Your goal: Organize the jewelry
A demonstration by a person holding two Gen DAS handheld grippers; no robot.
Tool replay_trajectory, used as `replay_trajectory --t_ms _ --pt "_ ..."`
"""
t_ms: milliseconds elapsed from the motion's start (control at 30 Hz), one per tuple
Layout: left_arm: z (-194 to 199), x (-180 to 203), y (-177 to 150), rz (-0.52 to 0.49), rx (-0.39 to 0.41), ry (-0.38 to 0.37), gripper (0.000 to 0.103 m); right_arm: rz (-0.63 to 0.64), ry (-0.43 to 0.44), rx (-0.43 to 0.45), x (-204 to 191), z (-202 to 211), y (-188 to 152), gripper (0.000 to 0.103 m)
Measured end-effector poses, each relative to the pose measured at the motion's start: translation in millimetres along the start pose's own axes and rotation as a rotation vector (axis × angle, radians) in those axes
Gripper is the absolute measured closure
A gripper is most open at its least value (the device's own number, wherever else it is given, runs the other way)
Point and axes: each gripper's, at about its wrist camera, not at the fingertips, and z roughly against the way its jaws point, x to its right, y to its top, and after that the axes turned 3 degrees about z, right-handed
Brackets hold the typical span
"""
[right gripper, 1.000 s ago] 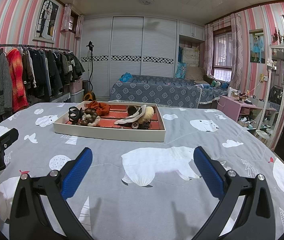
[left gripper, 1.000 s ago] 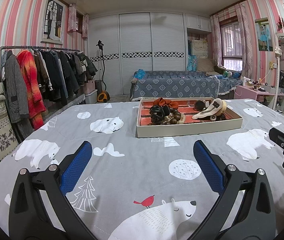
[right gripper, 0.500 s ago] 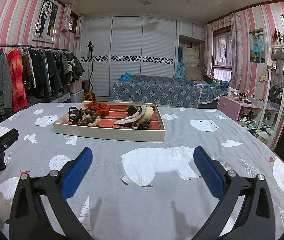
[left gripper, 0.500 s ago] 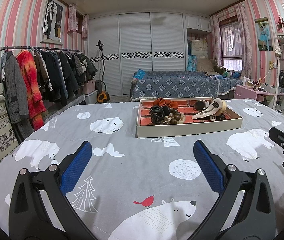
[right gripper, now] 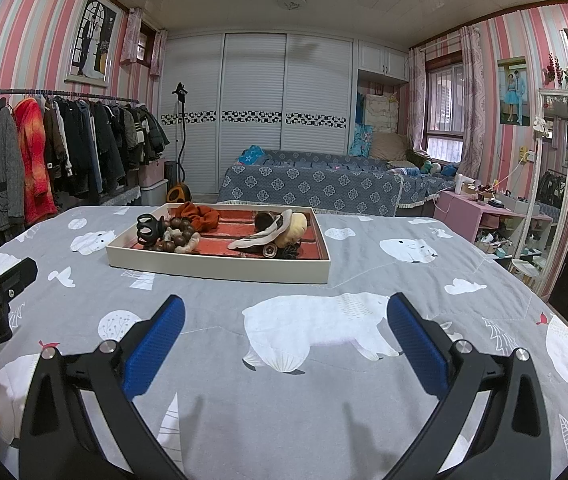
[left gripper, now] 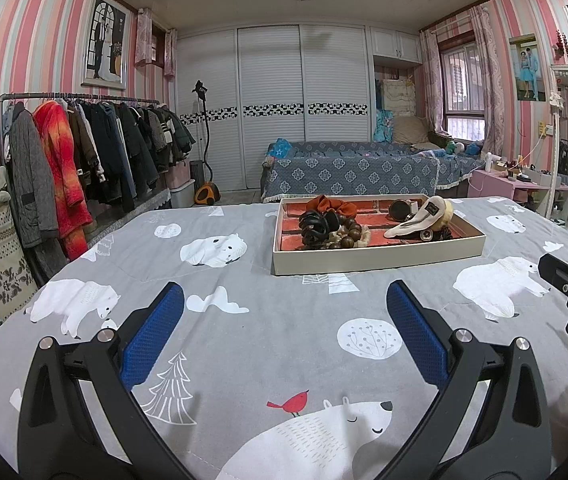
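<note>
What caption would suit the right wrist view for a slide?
Open right gripper above the bear-print cloth, facing the tray of beads and hair accessories.

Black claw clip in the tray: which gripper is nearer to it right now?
Left, narrowly. The left gripper sits short of the tray, with the black claw clip ahead, slightly right. The right gripper is farther over, with the clip ahead-left.

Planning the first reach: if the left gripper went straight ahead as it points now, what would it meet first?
Probably the tray's near wall; only bare bedspread lies between it and the open left gripper. Depth is uncertain.
</note>
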Motion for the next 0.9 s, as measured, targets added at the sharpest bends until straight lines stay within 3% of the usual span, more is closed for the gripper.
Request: replay_trajectory --t_ms 900 --pt "0.1 0.1 1.7 -0.022 0.010 -0.012 0.005 -0.006 -0.001 0.002 1.3 0.2 -0.2 0.004"
